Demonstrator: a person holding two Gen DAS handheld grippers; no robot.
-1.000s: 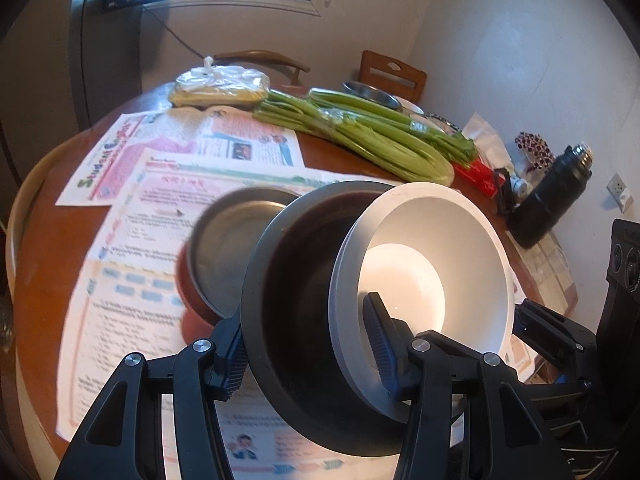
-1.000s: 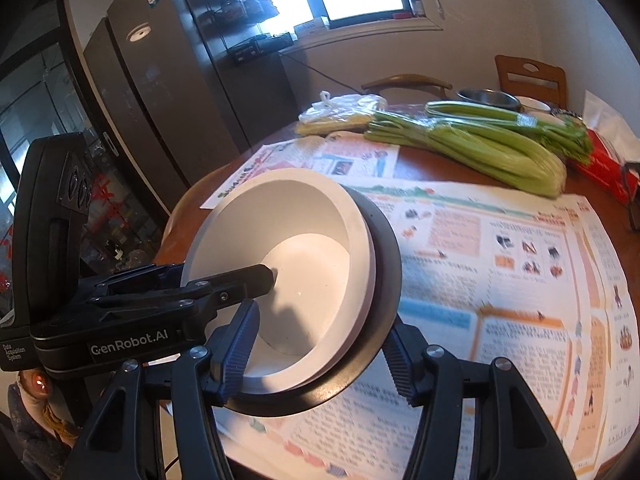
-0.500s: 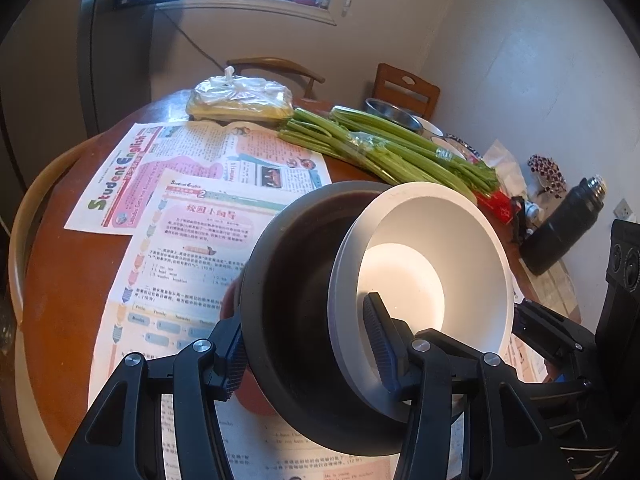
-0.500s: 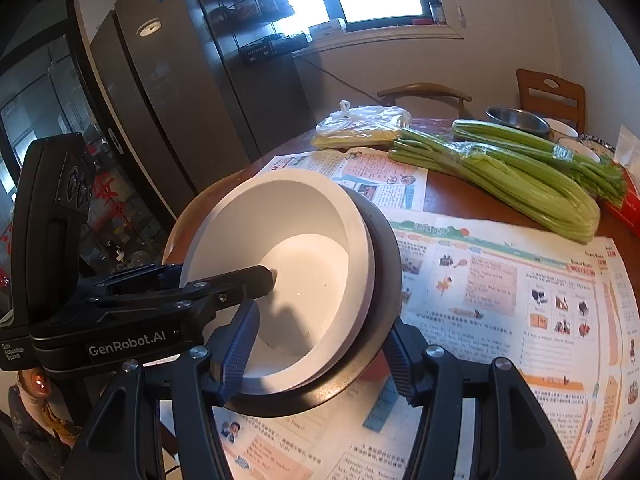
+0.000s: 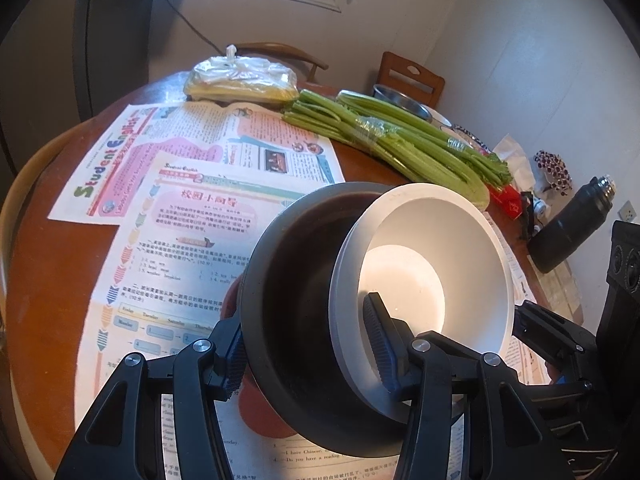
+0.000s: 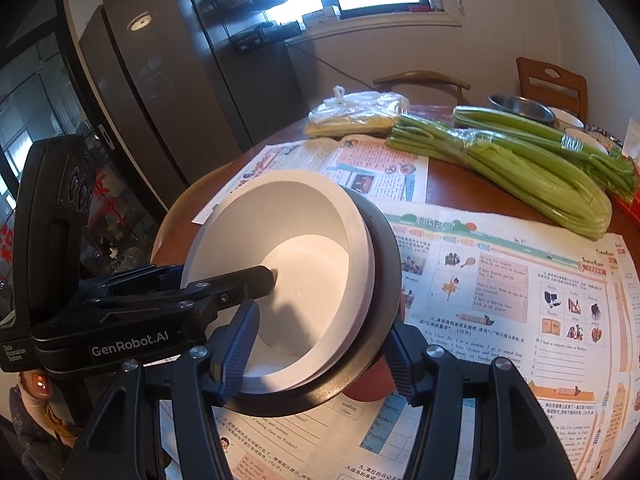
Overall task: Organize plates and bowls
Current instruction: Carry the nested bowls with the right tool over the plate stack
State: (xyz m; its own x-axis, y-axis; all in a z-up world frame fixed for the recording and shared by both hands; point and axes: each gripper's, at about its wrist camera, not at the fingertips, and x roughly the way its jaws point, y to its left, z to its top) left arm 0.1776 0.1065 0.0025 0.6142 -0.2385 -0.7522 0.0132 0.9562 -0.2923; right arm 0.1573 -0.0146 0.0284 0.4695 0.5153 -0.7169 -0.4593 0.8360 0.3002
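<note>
Here, a round wooden table (image 5: pixel 36 272) fills both wrist views, spread with colourful English-lesson newspapers (image 6: pixel 500 280) and flanked at its far edge by two wooden chairs (image 6: pixel 552 80). A dark refrigerator (image 6: pixel 168 92) stands by the bright window at the left of the right wrist view. Long bundles of celery (image 5: pixel 404 140) lie across the far half of the table, with a knotted plastic bag of yellow food (image 5: pixel 240 80) beside them and a steel bowl (image 6: pixel 520 106) behind. A black flask (image 5: pixel 572 228) lies near the wall.

Above the newspapers, a tilted stack of dishes is carried between both tools: a white bowl (image 5: pixel 440 248) nests inside a dark bowl (image 5: pixel 292 280), and a reddish-brown dish (image 5: pixel 264 412) peeks from beneath them. The left gripper (image 5: pixel 306 340) is clenched across the stack, one finger against the dark bowl's outer wall, the other inside the white bowl. The right gripper (image 6: pixel 320 340) grasps the same stack from the opposite side, one finger within the white bowl, the other outside the dark rim. Whether the stack touches the table cannot be told.
</note>
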